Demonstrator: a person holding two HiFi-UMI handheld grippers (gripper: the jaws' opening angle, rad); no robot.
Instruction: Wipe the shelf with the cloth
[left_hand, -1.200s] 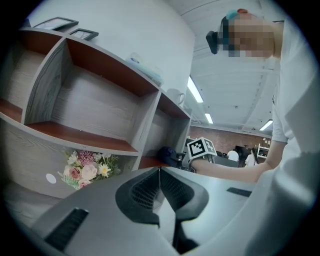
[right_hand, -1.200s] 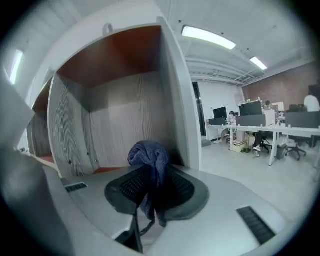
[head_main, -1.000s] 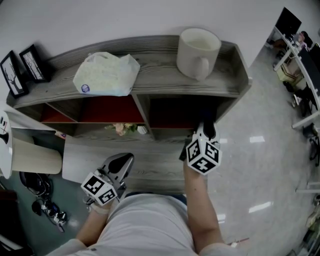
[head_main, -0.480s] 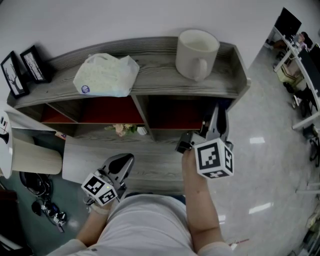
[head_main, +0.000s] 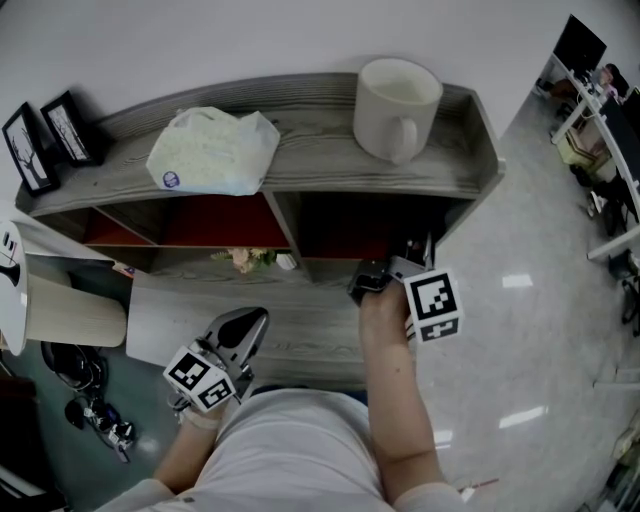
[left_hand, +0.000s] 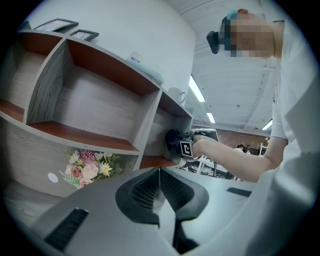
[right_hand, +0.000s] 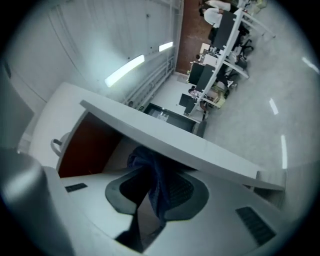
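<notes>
left gripper (head_main: 243, 325) low, in front of shelf (head_main: 320, 150), jaws closed, nothing between. right gripper (head_main: 413, 256) at shelf's right compartment, jaws clamped on dark blue cloth (right_hand: 156, 172); cloth seemingly against compartment's side wall.

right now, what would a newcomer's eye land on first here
The big white mug stands at the right on top of the shelf, with a white bag at the left. Below the mug, the right gripper clamps a dark blue cloth at the right compartment.
</notes>
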